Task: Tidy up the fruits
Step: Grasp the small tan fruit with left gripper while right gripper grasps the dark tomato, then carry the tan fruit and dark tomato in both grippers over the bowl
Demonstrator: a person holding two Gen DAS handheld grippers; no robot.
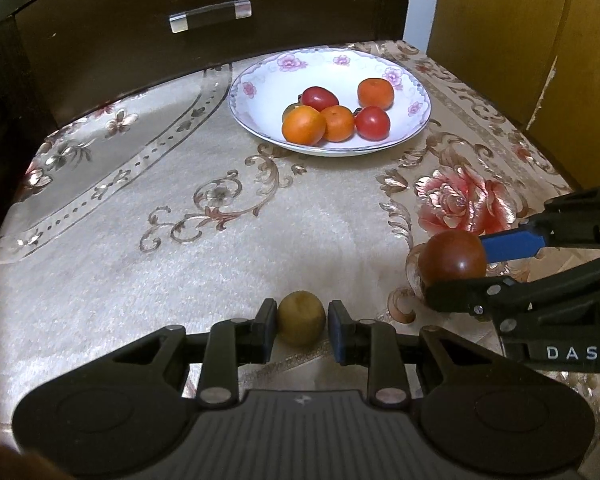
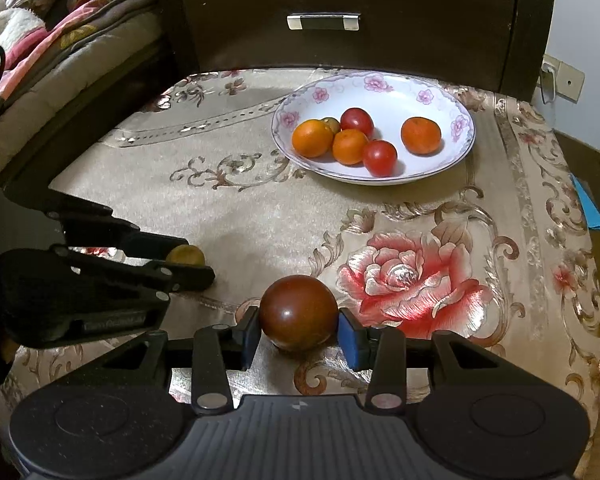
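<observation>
A white floral plate [image 1: 256, 120] [image 2: 440, 168] at the back of the table holds several oranges and red fruits. My left gripper [image 1: 302, 326] has its pads around a small brown kiwi [image 1: 301, 323] resting on the cloth; the left pad touches it and a small gap shows at the right pad. The kiwi also shows in the right wrist view [image 2: 185, 255]. My right gripper [image 2: 298, 330] is shut on a dark red-brown round fruit [image 2: 298, 312] [image 1: 452, 256] at the cloth, to the right of the kiwi.
The table carries a beige embroidered cloth [image 1: 180, 220] with a red rose [image 2: 412, 276]. A dark wooden drawer front with a metal handle [image 2: 323, 23] stands behind the plate. Bedding [image 2: 40, 48] lies at the left, a yellow cabinet [image 1: 540, 40] at the right.
</observation>
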